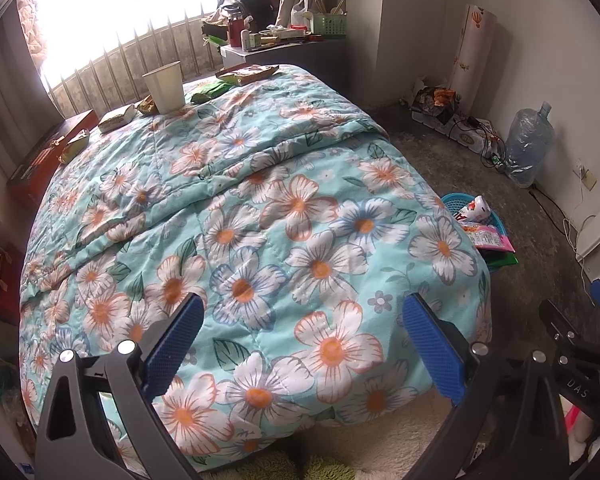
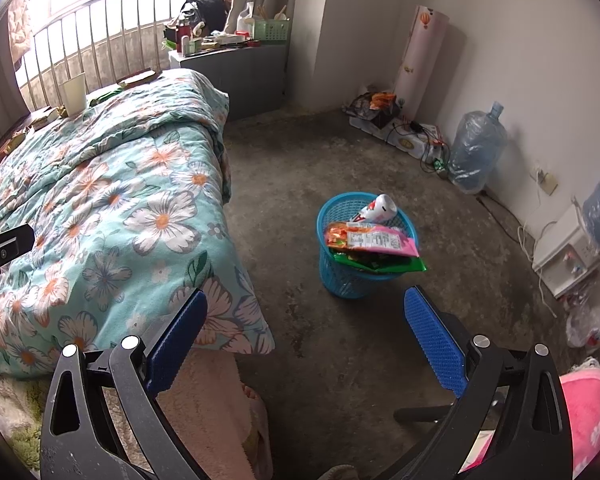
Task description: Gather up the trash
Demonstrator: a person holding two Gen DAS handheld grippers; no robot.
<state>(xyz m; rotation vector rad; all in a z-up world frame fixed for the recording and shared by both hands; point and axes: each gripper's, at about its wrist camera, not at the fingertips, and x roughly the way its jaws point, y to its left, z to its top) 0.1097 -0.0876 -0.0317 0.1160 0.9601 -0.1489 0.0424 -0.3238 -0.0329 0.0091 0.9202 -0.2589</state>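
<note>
Wrappers [image 2: 374, 242] flat across basket [image 2: 332, 276] rim

Quilt [image 1: 260, 200] turquoise with white-and-orange flowers; basket [image 2: 340, 276] blue (latticed); wrapper [image 2: 374, 240] pink; tongs' pads [image 2: 434, 340] blue.

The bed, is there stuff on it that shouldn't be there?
Yes. Snack wrappers and a paper cup sit at the far end of the flowered quilt, by the window. That's trash on a bed; the blue basket on the floor already holds other wrappers.
</note>
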